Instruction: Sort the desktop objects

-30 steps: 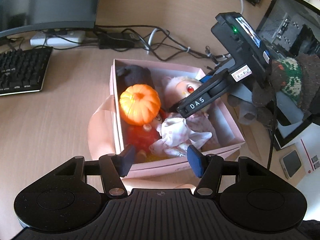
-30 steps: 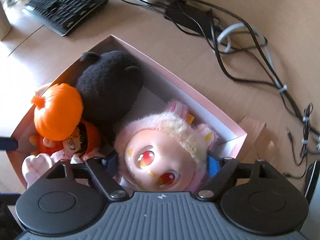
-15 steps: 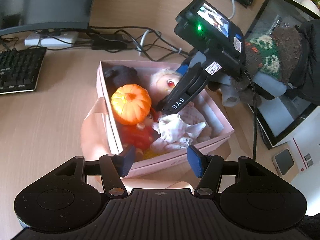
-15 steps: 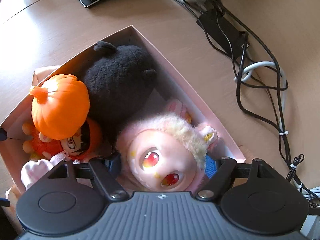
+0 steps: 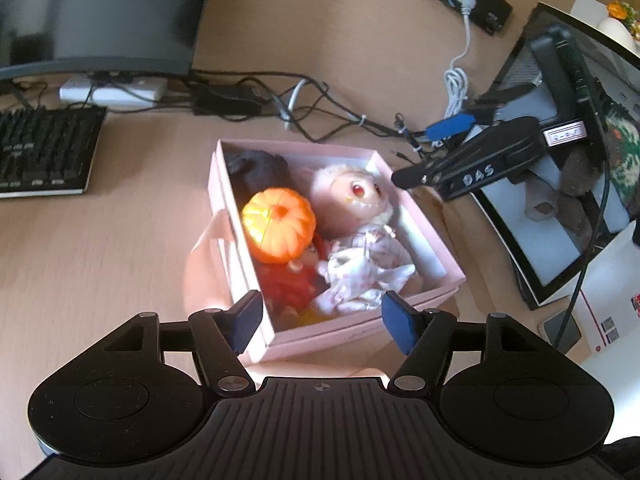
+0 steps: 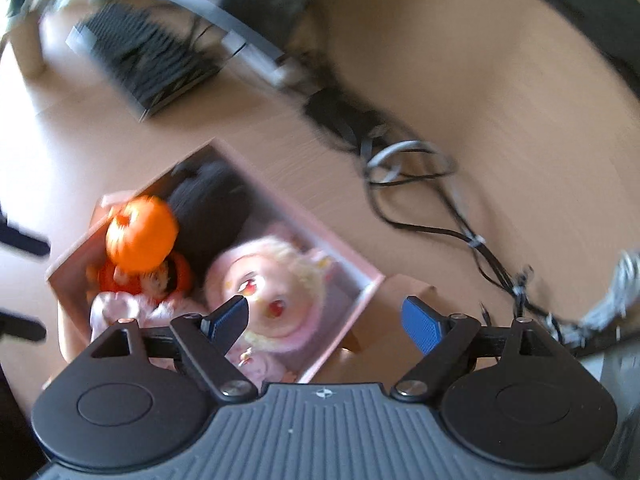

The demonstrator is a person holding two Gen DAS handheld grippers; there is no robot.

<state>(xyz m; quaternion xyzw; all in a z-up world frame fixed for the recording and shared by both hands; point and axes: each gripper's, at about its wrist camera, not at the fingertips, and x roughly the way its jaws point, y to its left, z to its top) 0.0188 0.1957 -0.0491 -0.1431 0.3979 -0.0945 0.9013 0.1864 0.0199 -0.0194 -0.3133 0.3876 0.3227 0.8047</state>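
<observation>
Four soft toys fill the pink box [image 5: 362, 330] at mid-frame on the worktop [image 5: 100, 248]: an orange pumpkin [image 5: 279, 225], a red doll [image 5: 286, 280] beneath it, a black plush [image 5: 256, 168] in the upper corner, and a pink-haired doll [image 5: 352, 196] to the right. Left tongs [image 5: 322, 320] hover spread and empty at the box's near edge. Right tongs [image 6: 326, 318] are spread and empty above the pink-haired doll's side of the box.

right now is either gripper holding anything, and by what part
Nothing is held. The left gripper and right gripper are both open and empty, above the pink box.
</observation>
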